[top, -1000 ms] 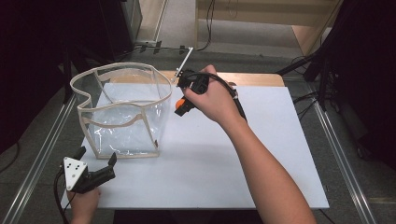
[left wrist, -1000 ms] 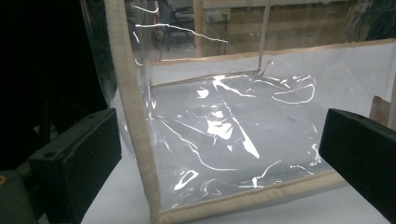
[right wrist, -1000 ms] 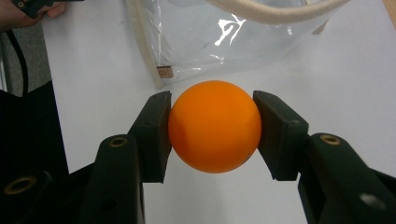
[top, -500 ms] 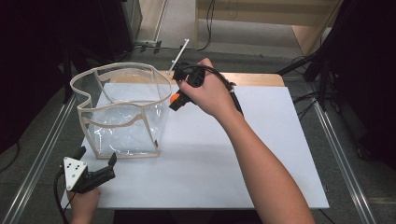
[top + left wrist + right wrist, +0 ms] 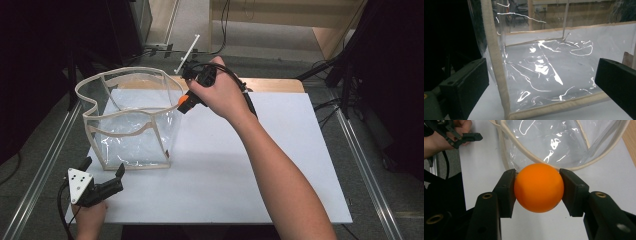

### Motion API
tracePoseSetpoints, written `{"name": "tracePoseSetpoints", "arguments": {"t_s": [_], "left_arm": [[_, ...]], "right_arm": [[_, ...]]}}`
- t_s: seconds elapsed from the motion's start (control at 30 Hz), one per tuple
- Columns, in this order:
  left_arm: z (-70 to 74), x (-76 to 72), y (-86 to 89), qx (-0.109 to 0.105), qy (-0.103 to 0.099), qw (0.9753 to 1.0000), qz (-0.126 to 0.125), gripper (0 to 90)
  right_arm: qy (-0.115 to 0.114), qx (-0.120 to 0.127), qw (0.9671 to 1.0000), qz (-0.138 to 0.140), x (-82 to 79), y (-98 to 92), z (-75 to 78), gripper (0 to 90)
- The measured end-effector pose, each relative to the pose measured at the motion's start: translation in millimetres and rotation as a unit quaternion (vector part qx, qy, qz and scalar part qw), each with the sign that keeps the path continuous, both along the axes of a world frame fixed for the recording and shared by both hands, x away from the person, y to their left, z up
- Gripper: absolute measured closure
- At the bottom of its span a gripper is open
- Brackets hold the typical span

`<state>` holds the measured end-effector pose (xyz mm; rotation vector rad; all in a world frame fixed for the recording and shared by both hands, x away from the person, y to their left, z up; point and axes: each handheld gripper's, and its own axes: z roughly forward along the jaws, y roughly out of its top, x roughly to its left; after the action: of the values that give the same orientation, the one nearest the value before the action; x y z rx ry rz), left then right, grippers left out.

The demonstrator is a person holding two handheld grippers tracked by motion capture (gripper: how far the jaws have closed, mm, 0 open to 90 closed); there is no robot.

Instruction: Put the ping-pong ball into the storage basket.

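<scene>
The right tool [image 5: 537, 188] is pinching the orange ball [image 5: 538, 187] just outside the rim of the clear bag [image 5: 131, 120], not yet dropped in, while the left tool [image 5: 102, 175] is resting spread on the desk [image 5: 280, 165].

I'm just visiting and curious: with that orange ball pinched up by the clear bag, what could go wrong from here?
The orange ball is round and held only at its two sides by the right gripper, so it might slip out. The clear bag has a soft, wavy rim; the ball could clip it and roll away. The left gripper is open, not steadying the bag.
</scene>
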<state>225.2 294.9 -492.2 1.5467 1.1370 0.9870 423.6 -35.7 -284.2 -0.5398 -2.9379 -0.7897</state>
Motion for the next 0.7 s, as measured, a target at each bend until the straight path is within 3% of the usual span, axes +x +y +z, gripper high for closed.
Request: {"name": "tracePoseSetpoints", "arguments": {"t_s": [0.7], "left_arm": [[0.1, 0.0, 0.8, 0.0, 0.0, 1.0, -0.001, 0.0]], "right_arm": [[-0.009, 0.002, 0.9999, 0.003, 7.6, 13.0, 8.7, 47.4]]}}
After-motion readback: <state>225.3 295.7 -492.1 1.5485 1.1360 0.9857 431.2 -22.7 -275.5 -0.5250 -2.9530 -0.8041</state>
